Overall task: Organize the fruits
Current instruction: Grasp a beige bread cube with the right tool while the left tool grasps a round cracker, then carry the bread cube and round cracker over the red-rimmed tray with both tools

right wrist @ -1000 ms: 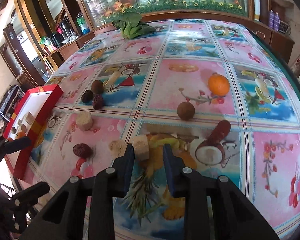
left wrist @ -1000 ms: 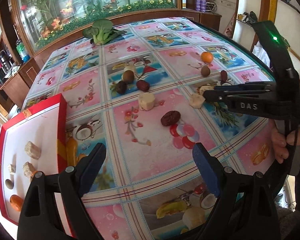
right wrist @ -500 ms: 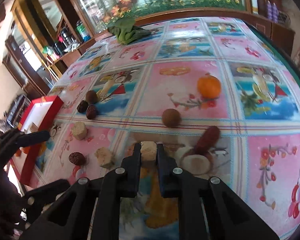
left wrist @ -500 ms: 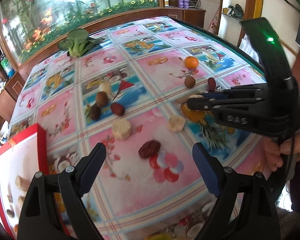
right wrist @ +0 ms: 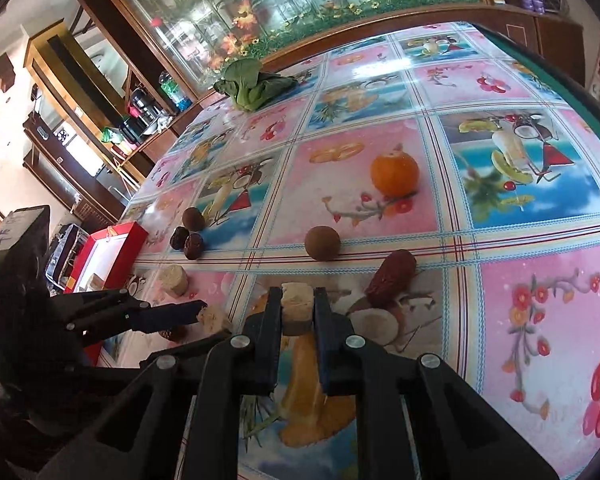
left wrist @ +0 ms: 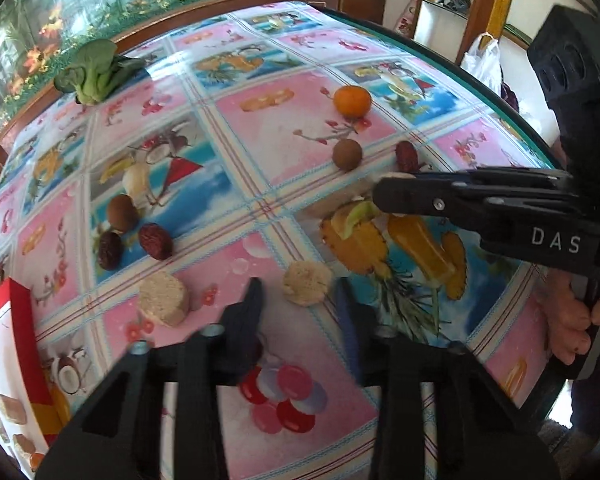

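Fruits mostly lie loose on the table [left wrist: 292,128]: orange [left wrist: 352,101], brown balls [left wrist: 347,154], dates [left wrist: 155,241]. A few pieces sit in the red box [left wrist: 20,308], near left. Right gripper [right wrist: 297,308] pinches 1 pale chunk [right wrist: 298,295]. Left gripper [left wrist: 298,286] has just been closing, narrow around another chunk [left wrist: 307,283], not squeezing it yet.

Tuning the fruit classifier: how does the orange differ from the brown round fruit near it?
The orange is bright orange and the larger; the brown fruit is dull brown and smaller. The orange shows a pale stem dimple on top; the brown fruit looks plain. Both are round and lie loose on the tablecloth.
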